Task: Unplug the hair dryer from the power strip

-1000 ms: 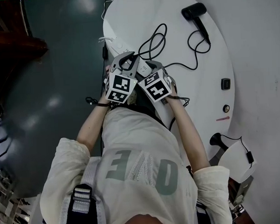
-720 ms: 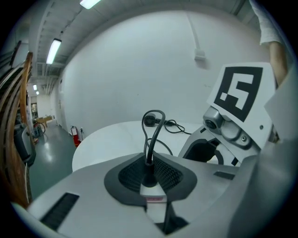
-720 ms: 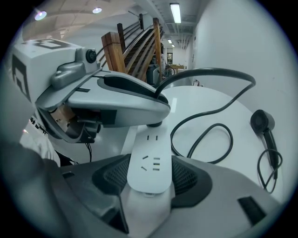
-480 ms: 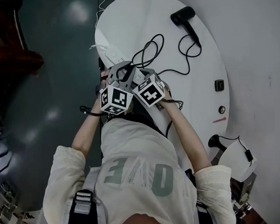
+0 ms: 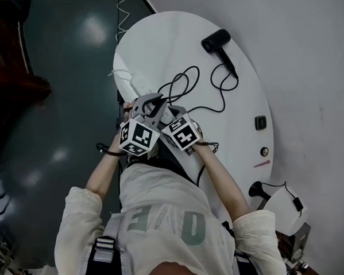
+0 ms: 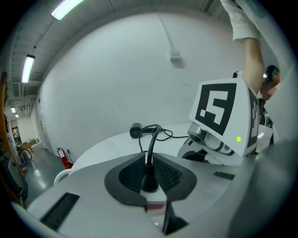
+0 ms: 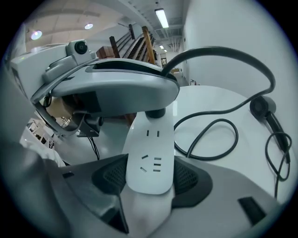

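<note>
left gripper (image 6: 149,175) clamped on the black plug (image 7: 156,113); right gripper (image 7: 149,180) clamped on the power strip (image 7: 151,148), whose long axis runs up-frame in the right gripper view. the plug sits just beyond the right jaws; hair dryer (image 7: 260,108) at right edge.

- Head view: dim and grey; pale glare patches on the floor (image 5: 94,29) at 11 o'clock; the table (image 5: 150,49) is brightest.
- Left gripper view: fisheye, black corners; ceiling lamps (image 6: 70,6) at 11 o'clock; foreground soft.
- Right gripper view: fisheye; lamp (image 7: 161,17) at 12 o'clock; strip (image 7: 150,158) blurs at 6 o'clock.
</note>
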Demonstrator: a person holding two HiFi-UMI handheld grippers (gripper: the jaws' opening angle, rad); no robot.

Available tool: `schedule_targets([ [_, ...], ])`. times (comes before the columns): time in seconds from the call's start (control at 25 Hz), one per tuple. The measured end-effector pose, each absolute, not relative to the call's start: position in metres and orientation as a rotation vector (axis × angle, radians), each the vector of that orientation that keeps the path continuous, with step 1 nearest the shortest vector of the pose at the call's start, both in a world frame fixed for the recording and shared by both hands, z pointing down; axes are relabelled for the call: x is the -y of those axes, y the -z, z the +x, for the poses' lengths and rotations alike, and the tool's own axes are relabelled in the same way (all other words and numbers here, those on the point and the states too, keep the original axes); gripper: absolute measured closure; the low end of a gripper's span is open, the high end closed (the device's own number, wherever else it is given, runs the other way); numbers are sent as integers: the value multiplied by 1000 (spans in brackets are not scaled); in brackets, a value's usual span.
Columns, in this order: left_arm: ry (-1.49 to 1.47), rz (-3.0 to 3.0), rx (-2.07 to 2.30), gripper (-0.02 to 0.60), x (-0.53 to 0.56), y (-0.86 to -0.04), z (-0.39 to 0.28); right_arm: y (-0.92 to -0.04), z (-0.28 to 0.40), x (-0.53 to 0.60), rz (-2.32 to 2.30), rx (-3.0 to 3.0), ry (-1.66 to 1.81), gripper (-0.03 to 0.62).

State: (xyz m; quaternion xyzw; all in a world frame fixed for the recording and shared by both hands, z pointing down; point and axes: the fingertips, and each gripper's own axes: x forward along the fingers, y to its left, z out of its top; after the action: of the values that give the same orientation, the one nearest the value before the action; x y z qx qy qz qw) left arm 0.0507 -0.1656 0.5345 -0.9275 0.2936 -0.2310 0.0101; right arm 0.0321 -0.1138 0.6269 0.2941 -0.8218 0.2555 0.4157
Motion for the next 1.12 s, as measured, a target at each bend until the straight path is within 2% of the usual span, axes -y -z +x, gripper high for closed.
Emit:
schedule_targets([
  [0.24, 684, -2983, -876, 528, 169, -528, 51, -628, 29, 114, 716, 2076, -622, 324],
  [0.28, 537, -3033, -884, 528, 173, -505, 54, -629, 29, 113, 698, 2074, -572, 324],
  [0.36, 107, -3009, -906, 531, 194, -410, 65, -629, 29, 114, 667, 2062, -437, 326],
  [0.4, 1, -2885, -897, 534, 207, -361, 71, -629, 28, 117, 667, 2058, -411, 327],
  [0.52, -54, -2676, -861, 534, 228, -295, 70, -631, 26, 111, 659, 2044, -427, 327],
  [0.8, -48, -2698, -992, 534, 238, -297, 57, -630, 28, 111, 672, 2048, -424, 327],
  [0.84, -78, -2705, -1005, 539, 238, -295, 57, -630, 29, 112, 672, 2048, -424, 327],
  [0.88, -118, -2715, -1022, 578, 238, -292, 56, -630, 28, 112, 671, 2048, -425, 327],
  [1.12, -203, -2741, -1055, 578, 239, -277, 61, -631, 27, 109, 670, 2045, -432, 327],
])
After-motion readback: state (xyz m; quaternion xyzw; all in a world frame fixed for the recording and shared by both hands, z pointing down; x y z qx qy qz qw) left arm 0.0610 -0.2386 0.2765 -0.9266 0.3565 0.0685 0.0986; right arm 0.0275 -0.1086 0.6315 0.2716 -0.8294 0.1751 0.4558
